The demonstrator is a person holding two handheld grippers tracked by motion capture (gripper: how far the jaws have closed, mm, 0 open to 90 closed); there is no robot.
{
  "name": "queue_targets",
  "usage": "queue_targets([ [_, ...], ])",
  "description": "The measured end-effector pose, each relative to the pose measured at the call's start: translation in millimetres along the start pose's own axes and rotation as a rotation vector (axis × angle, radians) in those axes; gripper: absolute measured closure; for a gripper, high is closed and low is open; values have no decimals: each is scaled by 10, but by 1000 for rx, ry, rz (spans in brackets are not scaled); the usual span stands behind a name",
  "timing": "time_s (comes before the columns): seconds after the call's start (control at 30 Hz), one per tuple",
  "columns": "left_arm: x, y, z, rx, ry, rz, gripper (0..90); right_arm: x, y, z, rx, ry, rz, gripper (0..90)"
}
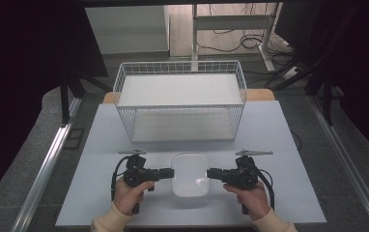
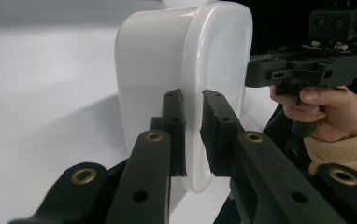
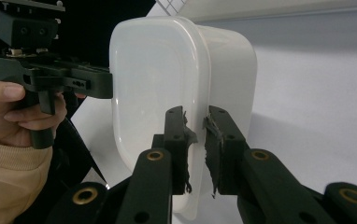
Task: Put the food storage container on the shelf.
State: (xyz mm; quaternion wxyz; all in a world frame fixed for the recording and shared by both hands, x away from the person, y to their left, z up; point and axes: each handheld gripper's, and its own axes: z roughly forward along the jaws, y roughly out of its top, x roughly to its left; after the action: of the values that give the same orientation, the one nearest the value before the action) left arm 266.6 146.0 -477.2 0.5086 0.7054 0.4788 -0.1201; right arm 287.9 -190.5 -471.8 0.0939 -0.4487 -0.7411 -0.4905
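I have both grippers on the white lidded container (image 1: 190, 174), which sits on the tabletop (image 1: 279, 145) near my edge, in front of the wire basket (image 1: 180, 99). My left gripper (image 1: 170, 173) is pinching the lid's rim on the container's left side; in the left gripper view the jaws straddle that thin lip (image 2: 193, 135) and look pressed onto it. My right gripper (image 1: 209, 173) does the same on the opposite side, its jaws closed on the rim (image 3: 197, 140) with frayed pad tape brushing the plastic.

My guess is that the step is a two-sided lift, probably carrying the container toward the basket. To do it well I want both grips equally deep on the lip, since a shallow bite on smooth plastic could slip or pop the lid free from the tub. I'd raise both hands together, level, at the same pace, so the container doesn't tilt or twist between them. I would also avoid pulling the grippers apart, which would peel the rim outward, and keep steady inward pressure while clearing the basket's front wall
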Motion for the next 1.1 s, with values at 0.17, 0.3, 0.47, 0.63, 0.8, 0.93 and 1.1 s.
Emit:
queue_targets([
  [0.17,-55,24,-46,-14,9,23,801,50,40,-28,-8,2,-27,787],
  [0.3,-87,44,-90,-26,14,40,801,94,79,-43,-12,2,-51,788],
  [0.47,-122,93,-148,-40,23,56,801,149,146,-52,-16,0,-84,788],
  [0.63,-161,162,-195,-43,54,93,799,208,228,-45,-17,-7,-119,788],
  [0.8,-173,225,-209,-47,58,105,799,213,276,-45,-24,-8,-125,788],
  [0.93,-198,311,-237,-60,65,121,799,227,346,-54,-35,-7,-134,788],
  [1.1,-217,458,-285,-75,63,138,798,267,493,-78,-53,-7,-157,790],
])
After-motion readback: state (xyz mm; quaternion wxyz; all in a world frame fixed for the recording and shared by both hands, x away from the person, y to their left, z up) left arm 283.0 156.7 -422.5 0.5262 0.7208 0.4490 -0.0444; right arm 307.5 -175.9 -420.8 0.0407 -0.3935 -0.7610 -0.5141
